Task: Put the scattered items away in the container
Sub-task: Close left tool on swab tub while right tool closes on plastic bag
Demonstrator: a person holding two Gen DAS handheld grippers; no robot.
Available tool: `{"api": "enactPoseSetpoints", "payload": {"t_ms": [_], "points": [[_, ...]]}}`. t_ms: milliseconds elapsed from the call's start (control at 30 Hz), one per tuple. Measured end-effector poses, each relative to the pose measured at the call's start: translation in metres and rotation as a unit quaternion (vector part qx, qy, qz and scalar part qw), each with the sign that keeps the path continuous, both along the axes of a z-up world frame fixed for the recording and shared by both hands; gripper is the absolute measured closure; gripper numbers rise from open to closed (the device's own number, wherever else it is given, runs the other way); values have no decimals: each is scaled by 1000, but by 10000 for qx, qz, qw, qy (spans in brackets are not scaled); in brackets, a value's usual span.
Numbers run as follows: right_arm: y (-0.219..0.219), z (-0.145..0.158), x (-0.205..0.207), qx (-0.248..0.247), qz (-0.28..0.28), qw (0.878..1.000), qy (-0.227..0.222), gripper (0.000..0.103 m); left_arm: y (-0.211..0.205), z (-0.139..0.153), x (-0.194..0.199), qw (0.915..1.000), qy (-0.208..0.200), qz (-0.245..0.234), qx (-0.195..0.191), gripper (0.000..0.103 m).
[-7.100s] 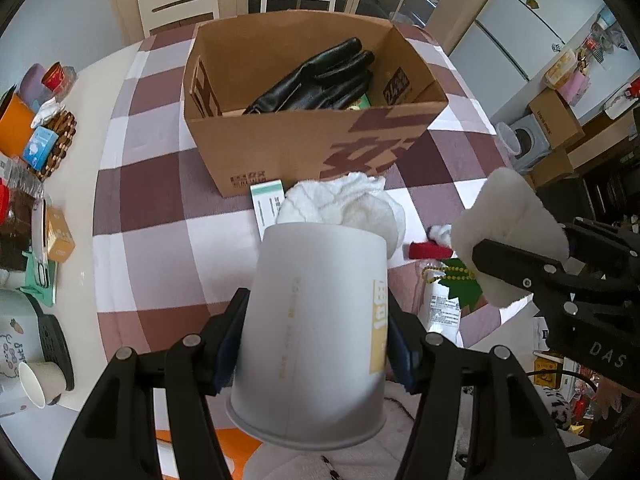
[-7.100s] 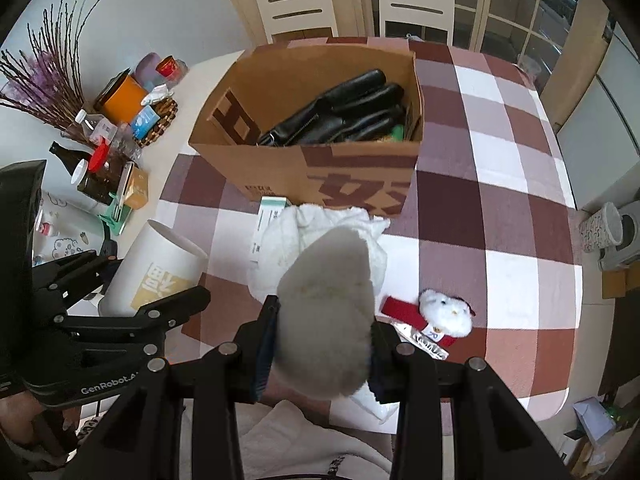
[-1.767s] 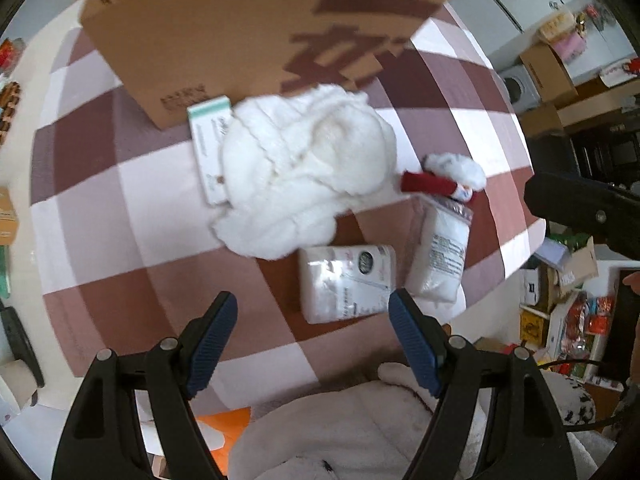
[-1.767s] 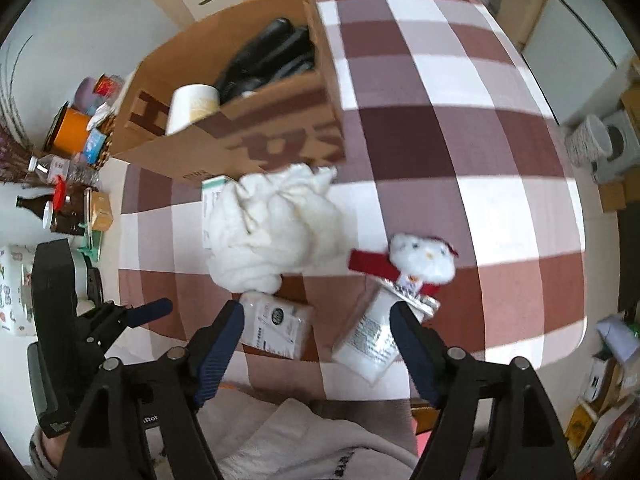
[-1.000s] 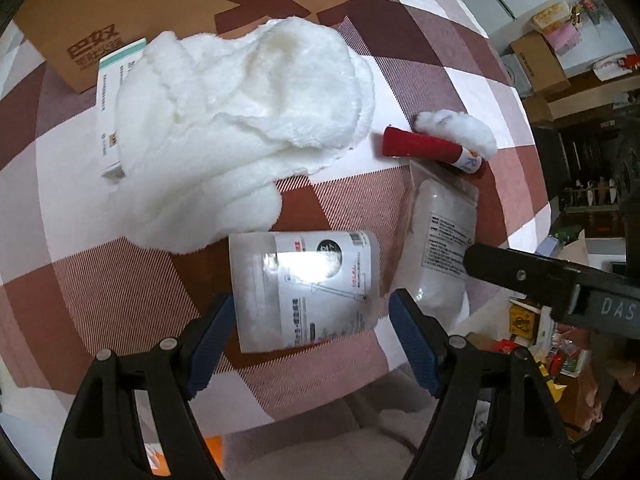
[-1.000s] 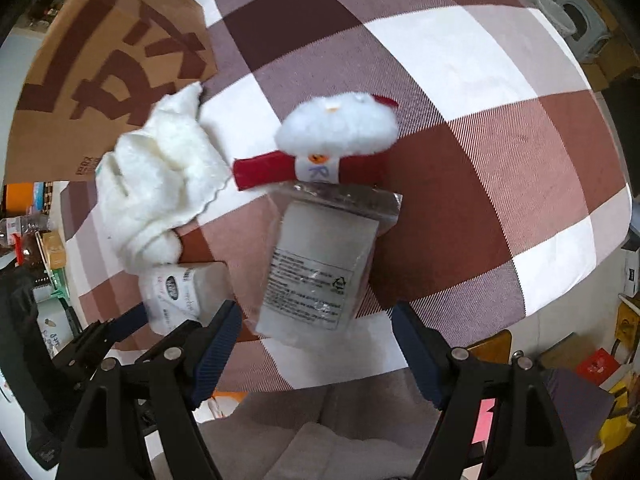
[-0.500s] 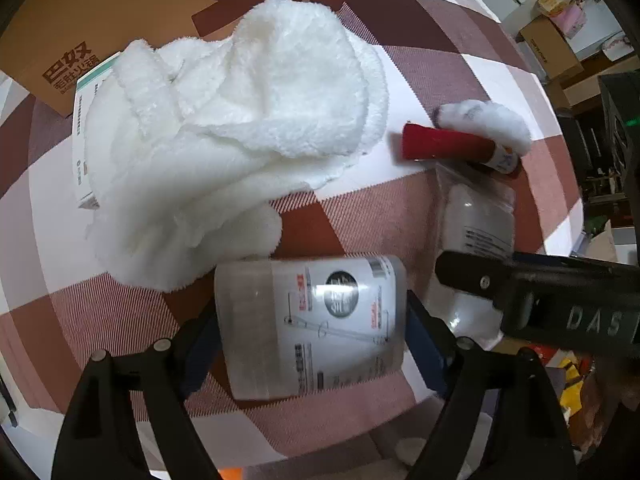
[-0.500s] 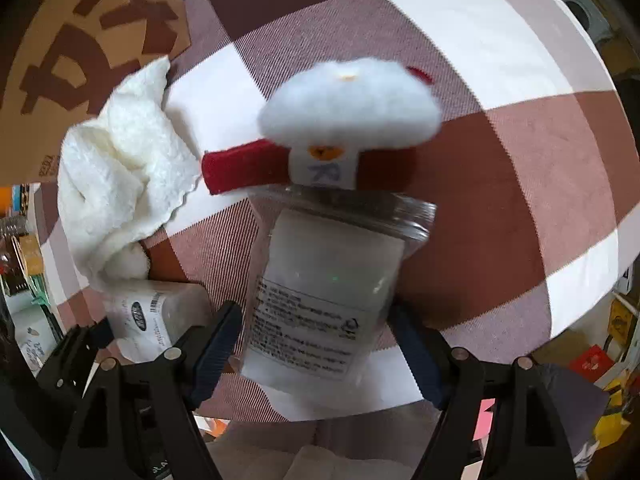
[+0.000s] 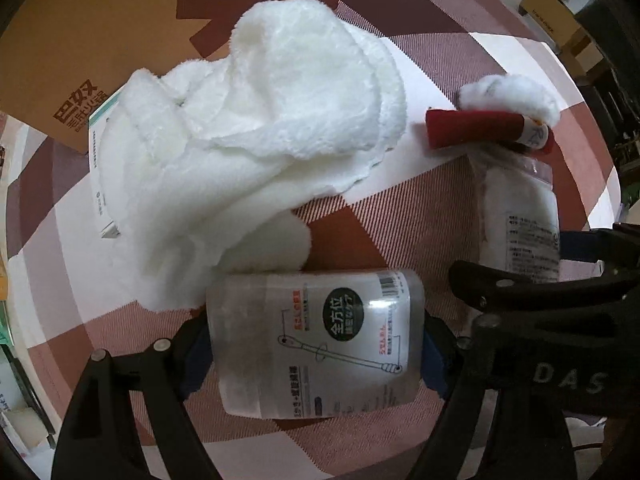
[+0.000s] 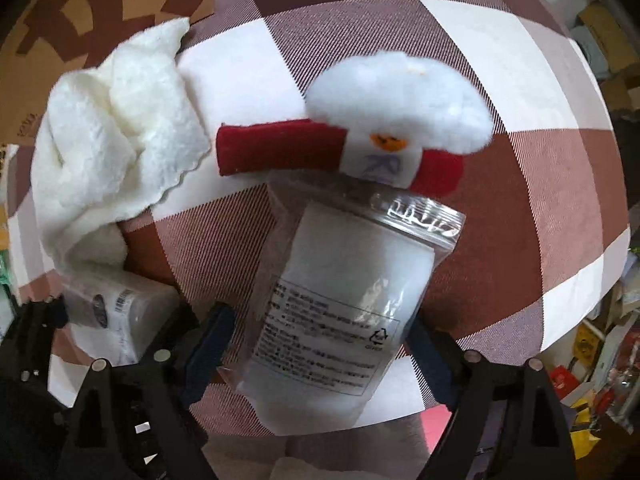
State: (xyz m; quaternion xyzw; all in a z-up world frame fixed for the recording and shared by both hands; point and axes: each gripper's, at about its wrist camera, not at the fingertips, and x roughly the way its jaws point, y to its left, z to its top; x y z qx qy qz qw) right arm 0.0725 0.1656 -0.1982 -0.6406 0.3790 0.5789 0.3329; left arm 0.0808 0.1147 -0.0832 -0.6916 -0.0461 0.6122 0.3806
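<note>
A brown-and-white checked table (image 9: 420,196) carries the clutter. The left gripper (image 9: 316,344) straddles a clear cotton-swab pack (image 9: 316,344) lying flat, jaws wide around its sides. The right gripper (image 10: 320,344), jaws opening, brackets a glossy zip bag of white cotton (image 10: 344,300), just below a red-scarfed snowman plush (image 10: 376,120) and beside a fluffy white towel (image 9: 256,136).

Checked tablecloth (image 10: 520,92), cluttered floor beyond
</note>
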Motion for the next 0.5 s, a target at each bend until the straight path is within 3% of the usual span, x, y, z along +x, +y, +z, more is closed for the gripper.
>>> {"api": "enactPoseSetpoints", "payload": {"t_ms": [300,400,433,500], "points": [[-6,0,5,69,11,9999,109,18,-33,-21,-8,9979,-477,412,-112,24],[-9,2,7,167,90,9998,-3,33,-46,-28,-11,9960,-650,602,-94,24],[-9,4,8,193,97,9998,15,44,-50,-30,-11,9954,-700,654,-85,24],[-8,8,14,144,-72,9995,269,52,-56,-33,-13,9941,-767,756,-76,24]]}}
